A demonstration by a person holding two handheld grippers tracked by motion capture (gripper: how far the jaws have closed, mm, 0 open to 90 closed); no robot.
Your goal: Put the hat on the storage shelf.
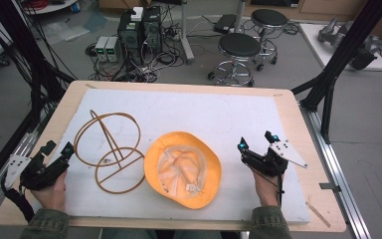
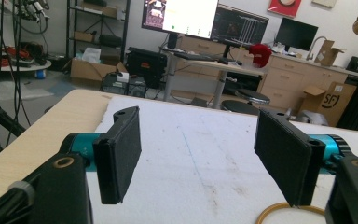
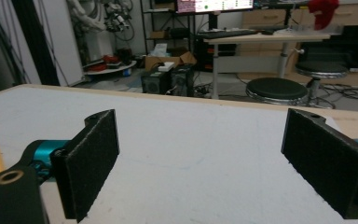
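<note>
1. The left tongs (image 1: 58,150) are gaping wide, gripping nothing, resting at the worktop's (image 1: 288,102) left edge beside the wire stand (image 1: 110,149).
2. The right tongs (image 1: 255,141) are likewise spread wide and empty.
3. The yellow hat (image 1: 183,169) is lying between them, crown down, hollow facing up.

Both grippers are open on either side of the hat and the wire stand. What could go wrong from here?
The yellow hat lies upside down with its brim close to the wire stand, possibly touching its base ring; pulling the hat may drag the light stand along.

The left gripper sits right beside the stand's base ring, so closing or sweeping it could tip the upright hoop.

The right gripper would meet only the soft brim, which may fold or slip from the jaws.
</note>
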